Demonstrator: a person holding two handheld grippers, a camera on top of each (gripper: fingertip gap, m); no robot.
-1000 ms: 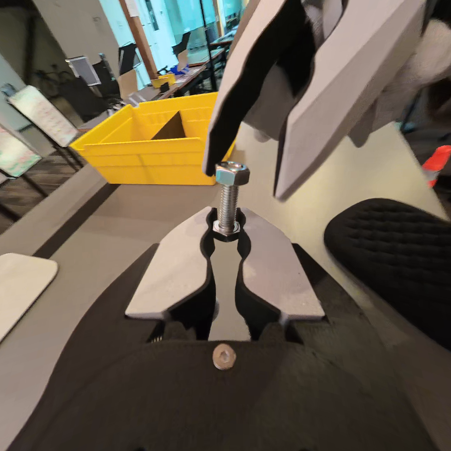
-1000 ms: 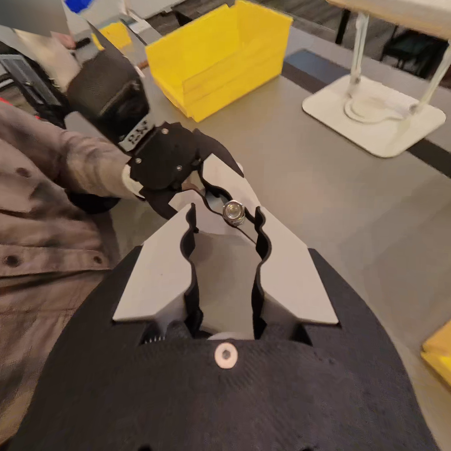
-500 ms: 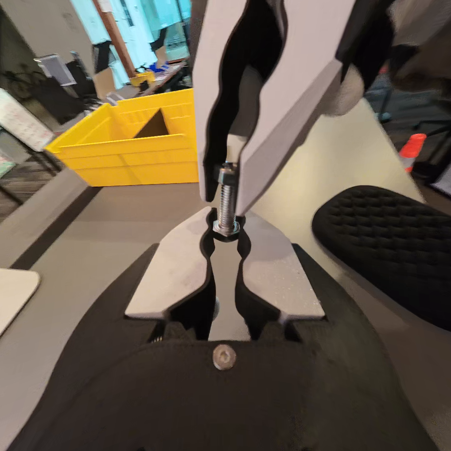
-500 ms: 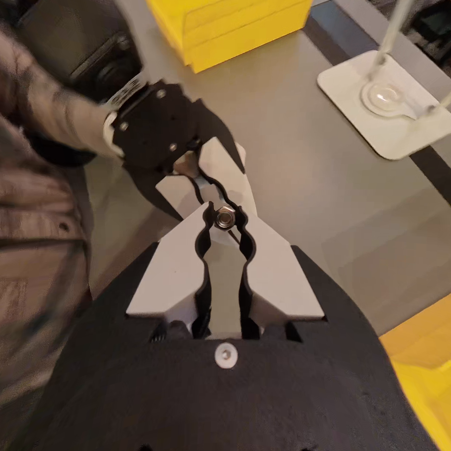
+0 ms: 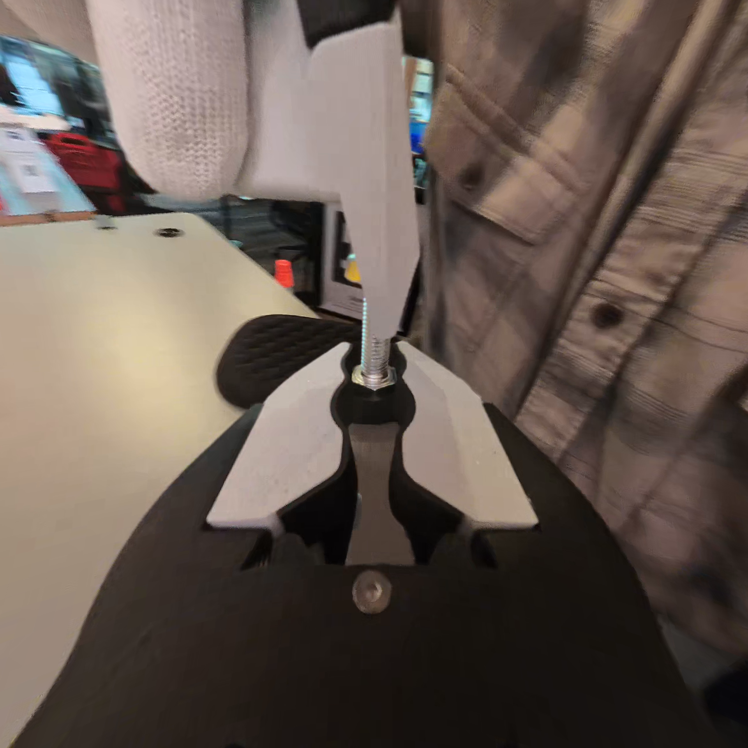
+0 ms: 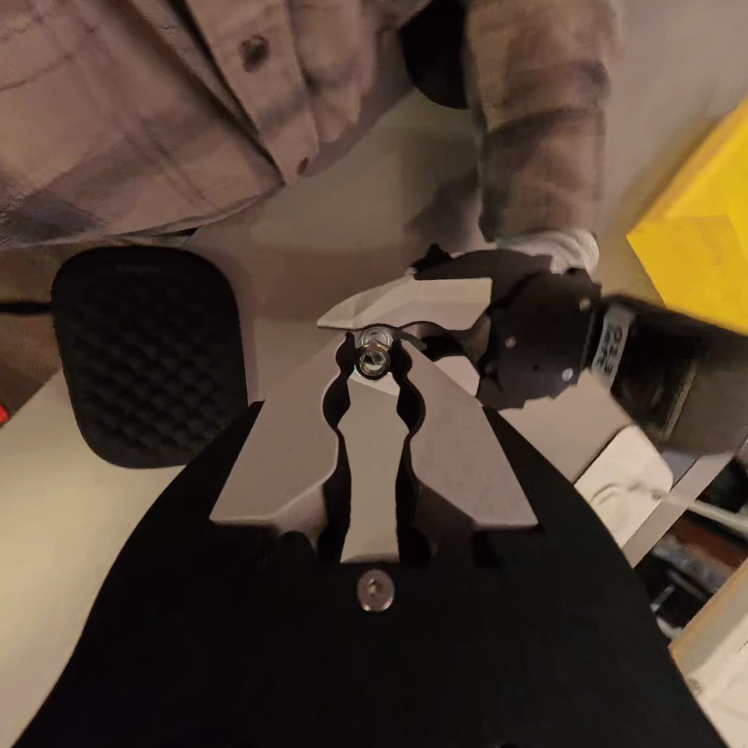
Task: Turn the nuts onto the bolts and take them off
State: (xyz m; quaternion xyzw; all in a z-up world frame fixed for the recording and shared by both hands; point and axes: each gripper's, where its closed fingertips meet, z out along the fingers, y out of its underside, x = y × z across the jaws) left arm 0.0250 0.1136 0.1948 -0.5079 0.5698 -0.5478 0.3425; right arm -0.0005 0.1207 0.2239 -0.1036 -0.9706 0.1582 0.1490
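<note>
Bolt stands straight up between your two grippers, over the near edge of the bench. You pinch its low end in your left gripper, whose two grey fingers press in on a nut at the bottom of the threads. That nut sits right in the notch near the tips.

Your right gripper comes down from above. Its fingers are squeezed in on a second nut at the top end of the bolt. In the right wrist view you look straight down into the hole of that nut. In the left wrist view one grey finger of the right gripper hangs down over the bolt and hides the top nut.

Your left gripper shows in the right wrist view too, reaching in from the right side, black with grey fingers.

A black padded thing with a bumpy pattern sits at the near edge of the bench, just beside the grippers. A yellow bin sits near the right side of the right wrist view. Your plaid shirt fills the right side of the left wrist view, and a white knit sleeve hangs at the top. The shirt and the room behind are blurred.
</note>
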